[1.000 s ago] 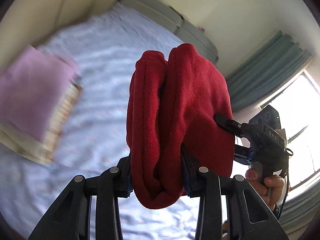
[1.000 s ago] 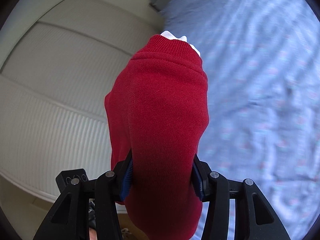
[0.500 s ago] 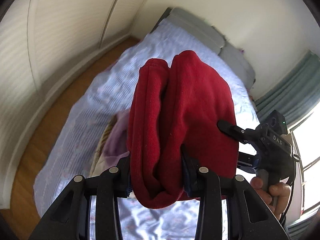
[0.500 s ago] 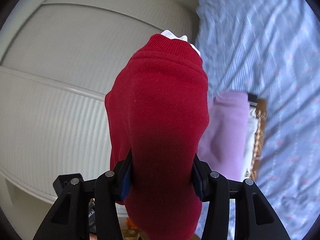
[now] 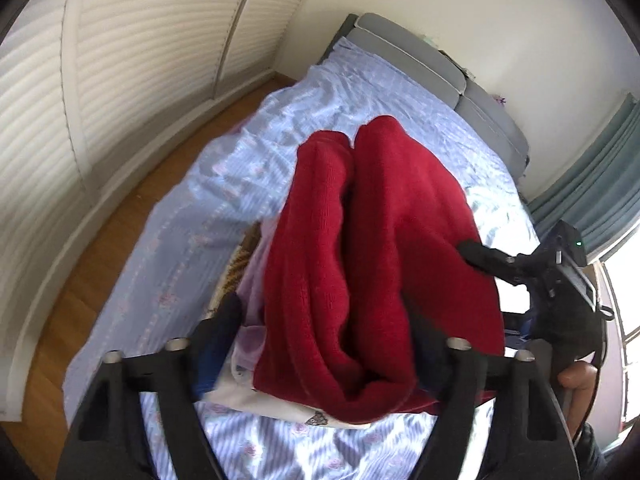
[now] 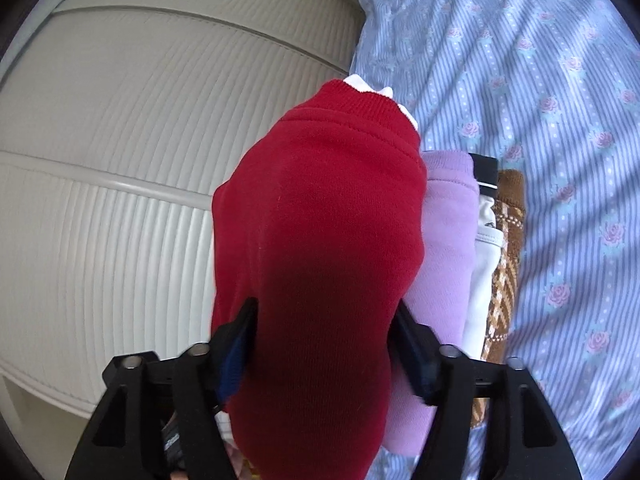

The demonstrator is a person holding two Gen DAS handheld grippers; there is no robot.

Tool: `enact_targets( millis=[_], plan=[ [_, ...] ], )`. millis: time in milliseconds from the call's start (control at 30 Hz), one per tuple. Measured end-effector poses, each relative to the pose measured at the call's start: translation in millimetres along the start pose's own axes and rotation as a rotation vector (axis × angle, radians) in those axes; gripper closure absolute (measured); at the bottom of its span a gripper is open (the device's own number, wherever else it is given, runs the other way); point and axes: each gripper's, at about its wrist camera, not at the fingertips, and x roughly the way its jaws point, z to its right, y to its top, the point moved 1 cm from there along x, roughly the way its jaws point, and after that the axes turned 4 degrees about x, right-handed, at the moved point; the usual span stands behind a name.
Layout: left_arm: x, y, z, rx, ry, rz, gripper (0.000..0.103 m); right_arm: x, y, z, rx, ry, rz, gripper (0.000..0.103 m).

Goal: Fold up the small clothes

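A folded red sweater (image 5: 380, 260) lies on top of a stack of folded clothes (image 6: 452, 280) on the bed. My left gripper (image 5: 320, 344) has its jaws spread wide; the sweater sits between them with a gap on the left side. My right gripper (image 6: 324, 344) is also widened around the sweater (image 6: 320, 240), whose white collar shows at the far end. The stack under it shows a lilac piece, a white piece (image 6: 486, 272) and a brown patterned piece (image 6: 506, 280). The right gripper also shows in the left wrist view (image 5: 484, 256) at the sweater's far side.
The bed has a blue striped floral sheet (image 6: 560, 100) and a grey headboard (image 5: 432, 64). White slatted wardrobe doors (image 5: 120, 60) and a strip of wooden floor (image 5: 132, 208) lie to the left. Teal curtains (image 5: 592, 200) and a bright window are at the right.
Both grippers brought the red sweater down onto the stack of folded clothes. Both pairs of jaws have opened wider than before; the stack has come close beneath the sweater.
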Motion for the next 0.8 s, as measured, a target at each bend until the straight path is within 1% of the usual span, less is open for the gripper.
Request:
enact_targets(
  millis=[33, 133, 233, 333, 433, 467, 533, 600, 700, 733, 800],
  plan=[
    [-2.2, 0.5, 0.9, 0.000, 0.006, 0.003, 0.020, 2.4, -4.7, 2.8, -0.002, -0.008, 0.007, 0.024],
    [-11.0, 0.0, 6.7, 0.033, 0.027, 0.031, 0.020, -2.4, -8.5, -4.1, -0.054, -0.024, 0.011, 0.024],
    [-26.1, -2.2, 14.8, 0.060, 0.063, 0.061, 0.020, -21.6, -12.2, -20.0, -0.126, -0.073, 0.051, 0.023],
    [-44.1, -5.0, 28.7, 0.081, 0.072, 0.095, 0.020, -41.6, -21.8, -32.6, -0.181, -0.098, 0.083, 0.023],
    [-68.7, -18.6, 51.5, 0.115, 0.095, 0.132, 0.020, -62.2, -38.7, -46.0, -0.253, -0.133, 0.098, 0.023],
    [-78.5, -27.2, 62.1, 0.126, 0.099, 0.145, 0.020, -70.4, -42.1, -48.9, -0.273, -0.143, 0.105, 0.023],
    [-95.2, -44.6, 80.7, 0.145, 0.103, 0.168, 0.017, -94.1, -61.4, -55.2, -0.328, -0.156, 0.134, 0.023],
    [-112.0, -65.5, 101.3, 0.160, 0.114, 0.192, 0.017, -117.8, -82.2, -55.6, -0.372, -0.168, 0.161, 0.023],
    [-133.3, -100.5, 135.2, 0.182, 0.112, 0.222, 0.015, -164.2, -127.5, -53.1, -0.451, -0.203, 0.219, 0.023],
    [-139.9, -117.3, 151.8, 0.200, 0.118, 0.230, 0.015, -177.1, -138.8, -50.5, -0.470, -0.215, 0.234, 0.023],
    [-146.6, -139.8, 174.7, 0.230, 0.123, 0.235, 0.014, -210.7, -165.2, -43.2, -0.508, -0.239, 0.278, 0.023]
  ],
)
